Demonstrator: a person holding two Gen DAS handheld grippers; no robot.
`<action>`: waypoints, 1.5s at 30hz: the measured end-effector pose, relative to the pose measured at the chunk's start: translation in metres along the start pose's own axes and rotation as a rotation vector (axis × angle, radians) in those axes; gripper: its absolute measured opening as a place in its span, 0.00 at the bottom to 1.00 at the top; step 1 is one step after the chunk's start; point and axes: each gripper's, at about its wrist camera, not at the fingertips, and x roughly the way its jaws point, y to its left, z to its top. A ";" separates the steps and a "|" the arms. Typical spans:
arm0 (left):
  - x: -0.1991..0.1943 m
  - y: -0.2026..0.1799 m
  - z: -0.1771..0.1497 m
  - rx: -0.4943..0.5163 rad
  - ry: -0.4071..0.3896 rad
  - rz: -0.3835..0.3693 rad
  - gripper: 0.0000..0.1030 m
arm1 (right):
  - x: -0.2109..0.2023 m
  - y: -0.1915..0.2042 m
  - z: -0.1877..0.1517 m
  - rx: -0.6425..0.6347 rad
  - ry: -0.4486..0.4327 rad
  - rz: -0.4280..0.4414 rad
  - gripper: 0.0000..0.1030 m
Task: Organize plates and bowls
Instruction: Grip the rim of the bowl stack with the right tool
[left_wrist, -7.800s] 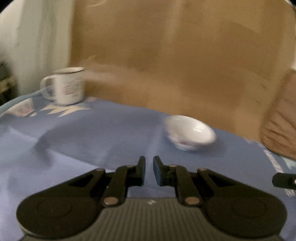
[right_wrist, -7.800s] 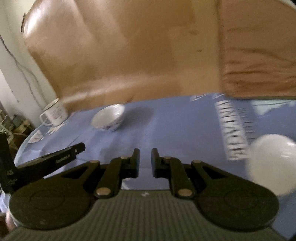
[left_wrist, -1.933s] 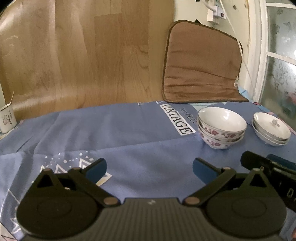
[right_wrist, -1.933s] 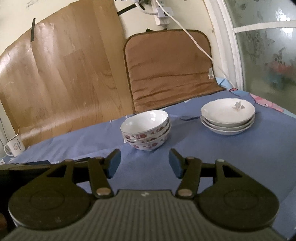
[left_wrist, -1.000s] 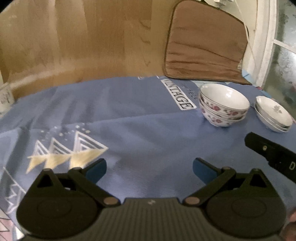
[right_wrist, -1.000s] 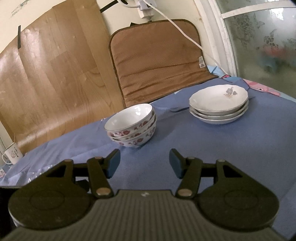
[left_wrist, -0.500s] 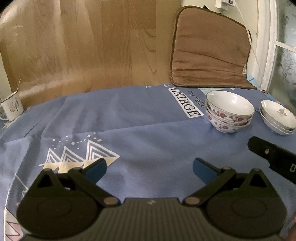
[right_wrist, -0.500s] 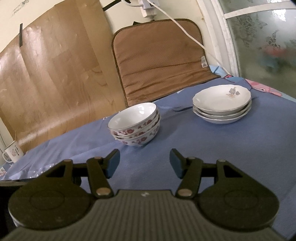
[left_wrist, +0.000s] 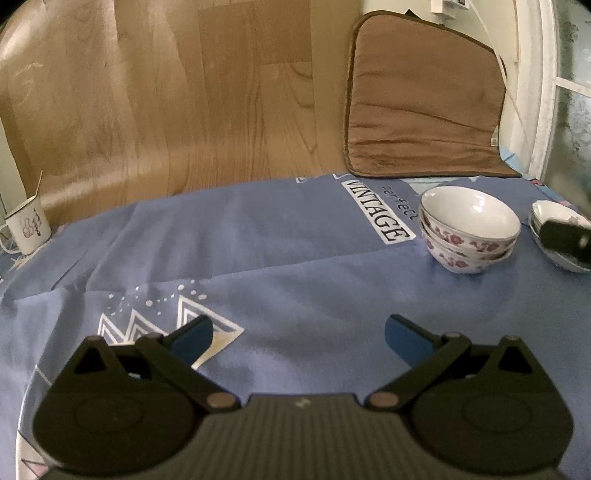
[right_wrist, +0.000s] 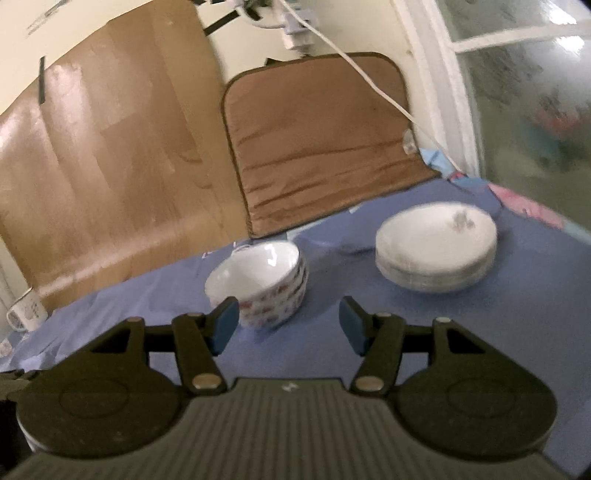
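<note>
Blue tablecloth (left_wrist: 258, 251), left gripper (left_wrist: 297, 338) spread, right gripper (right_wrist: 288, 325) spread

The stacked plates (left_wrist: 554, 218) sit partly hidden behind the right gripper (left_wrist: 567, 239) (and probably cropped rightward).

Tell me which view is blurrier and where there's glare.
Right wrist view is blurrier: the plates and bowls smear with motion, and the wood panel shows glare. Left wrist view is sharper: the bowls look crisp, and the cloth's lettering is readable, with fisheye bending at the edges.
</note>
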 end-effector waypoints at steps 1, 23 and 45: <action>0.001 -0.001 0.002 0.002 -0.002 0.001 1.00 | 0.002 -0.003 0.008 -0.018 0.018 0.015 0.64; 0.050 0.023 0.065 -0.136 0.184 -0.426 0.84 | 0.021 -0.030 0.082 -0.140 0.274 0.214 0.56; 0.124 -0.014 0.095 -0.207 0.398 -0.623 0.37 | 0.134 -0.039 0.071 0.049 0.672 0.215 0.24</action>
